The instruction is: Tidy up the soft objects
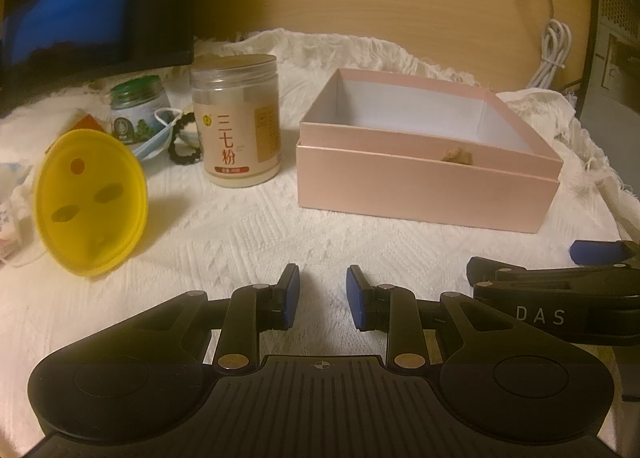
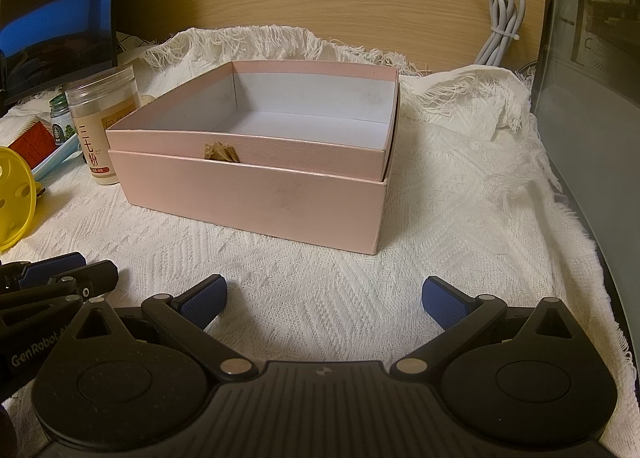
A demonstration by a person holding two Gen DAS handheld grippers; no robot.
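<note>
Pink box (image 2: 256, 194) on cloth, ahead of both open, empty tools (image 1: 323, 296) (image 2: 324, 300).

You can read 三七粉 on the jar (image 1: 239, 126), "DAS" on the right gripper (image 1: 592, 258), "GenRobot" on the left gripper (image 2: 60, 270).

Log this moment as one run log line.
left gripper: open, empty | right gripper: open, empty | open pink cardboard box: on white woven cloth

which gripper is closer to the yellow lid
Left. The left gripper hangs over the white cloth with the yellow lid close on its left. The right gripper sits further right, facing the pink box, with the left gripper between it and the lid.
</note>
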